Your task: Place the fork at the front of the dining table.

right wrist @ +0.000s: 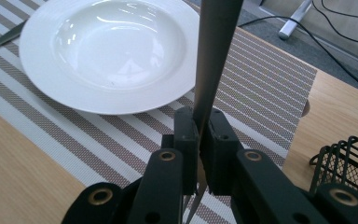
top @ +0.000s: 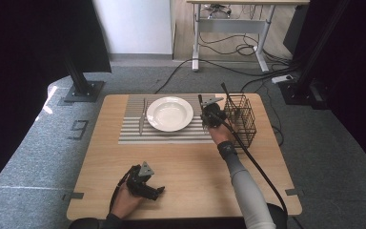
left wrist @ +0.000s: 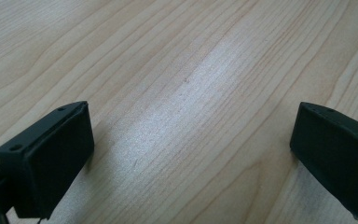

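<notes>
Clamping a slim grey utensil handle [right wrist: 213, 60] between narrow-set jaws, right gripper [right wrist: 199, 140] poised over the near right edge of the striped placemat [right wrist: 261, 79]. Handle rising upright past the plate's rim in the right gripper view; working end pointing down below the jaws, glimpsed as a thin pale tip, possibly a fork or knife blade, too little visible to tell. White deep plate [right wrist: 105, 51] just beyond and to the left of the jaws, sitting on the placemat. Black wire basket [right wrist: 349, 161] close at the right. From the high view, right gripper [top: 211, 114] held between plate [top: 169, 113] and basket [top: 242, 119], cable trailing back along the sleeve. Knife [top: 142, 117] lying on the placemat [top: 133, 131] just left of the plate, lengthwise front to back.

Spread wide with nothing between them, left gripper's jaws in the left gripper view, low over bare wooden table [left wrist: 186, 79]. From the high view, left gripper [top: 147, 188] resting near the table's front edge [top: 186, 167], well apart from the place setting, jaws pointing right.
</notes>
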`<state>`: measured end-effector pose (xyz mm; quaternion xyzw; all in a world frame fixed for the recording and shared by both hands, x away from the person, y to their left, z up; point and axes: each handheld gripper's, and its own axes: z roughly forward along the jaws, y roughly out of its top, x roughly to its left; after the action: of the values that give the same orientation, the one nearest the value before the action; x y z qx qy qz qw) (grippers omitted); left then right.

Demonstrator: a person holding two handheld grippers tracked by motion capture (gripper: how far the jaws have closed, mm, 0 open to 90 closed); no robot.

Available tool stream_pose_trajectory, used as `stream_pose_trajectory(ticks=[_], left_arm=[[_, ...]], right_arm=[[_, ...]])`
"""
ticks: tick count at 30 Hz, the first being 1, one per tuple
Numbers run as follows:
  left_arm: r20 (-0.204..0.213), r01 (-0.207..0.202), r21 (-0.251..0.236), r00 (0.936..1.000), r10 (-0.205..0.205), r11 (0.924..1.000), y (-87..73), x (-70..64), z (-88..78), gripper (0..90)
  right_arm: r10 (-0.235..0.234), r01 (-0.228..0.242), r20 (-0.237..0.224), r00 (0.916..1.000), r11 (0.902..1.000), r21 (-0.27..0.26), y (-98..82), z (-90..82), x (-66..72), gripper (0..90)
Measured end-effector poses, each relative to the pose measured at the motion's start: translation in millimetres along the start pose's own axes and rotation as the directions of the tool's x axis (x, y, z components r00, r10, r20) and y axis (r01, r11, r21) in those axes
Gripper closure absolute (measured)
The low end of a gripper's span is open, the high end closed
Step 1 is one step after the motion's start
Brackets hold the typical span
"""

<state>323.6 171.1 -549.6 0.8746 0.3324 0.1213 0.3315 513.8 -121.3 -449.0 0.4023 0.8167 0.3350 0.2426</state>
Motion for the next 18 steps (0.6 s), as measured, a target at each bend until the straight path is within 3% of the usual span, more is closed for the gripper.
stream_pose_trajectory(ticks=[18], left_arm=[[-0.002,0.000,0.001,1.0000,0.000,1.0000,0.8,-1.3,0.6,0.0]], right_arm=[[0.034,-0.040,0.063,0.9974,0.9933,0.108,0.8,51.5,-6.1,84.0]])
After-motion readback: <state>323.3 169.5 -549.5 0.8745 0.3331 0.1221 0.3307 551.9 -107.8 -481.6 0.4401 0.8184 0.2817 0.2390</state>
